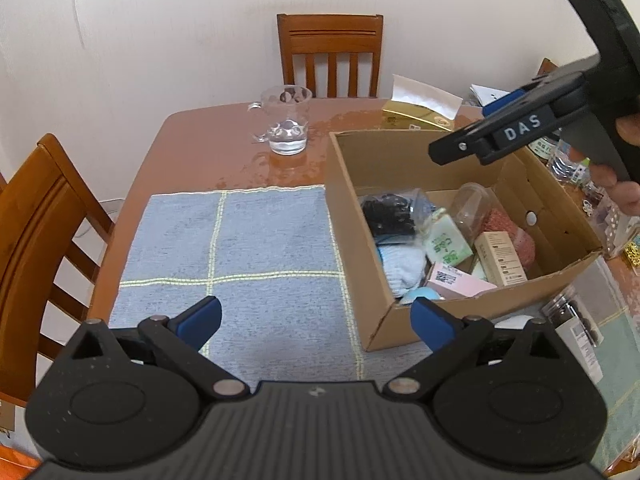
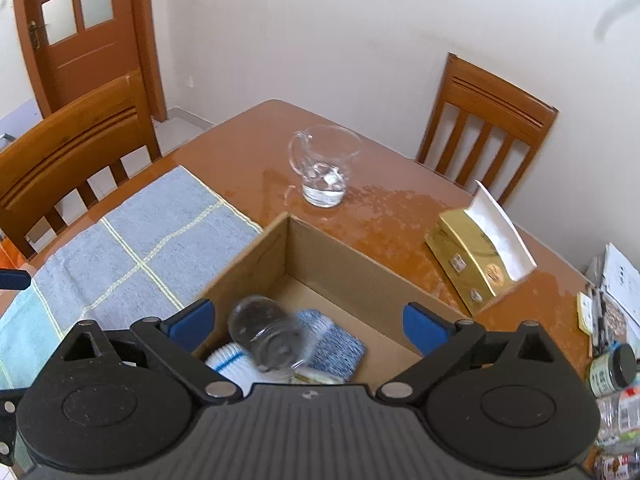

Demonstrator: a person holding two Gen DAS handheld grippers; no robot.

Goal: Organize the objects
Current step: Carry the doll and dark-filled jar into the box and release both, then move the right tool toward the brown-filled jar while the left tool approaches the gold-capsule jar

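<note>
Home dining rm: wooden table [image 2: 248, 152], chairs [image 1: 330, 54], door [image 2: 86, 28].

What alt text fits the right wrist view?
The open right gripper hangs over a cardboard box, a blurred clear jar between its fingers, not pressed by them. Beyond stand a glass pitcher and gold tissue box.

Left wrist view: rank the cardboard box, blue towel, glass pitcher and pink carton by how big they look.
1. Blue towel and cardboard box: similar spread, too close to rank.
2. Glass pitcher, though it stands farther away.
3. Pink carton.
</note>
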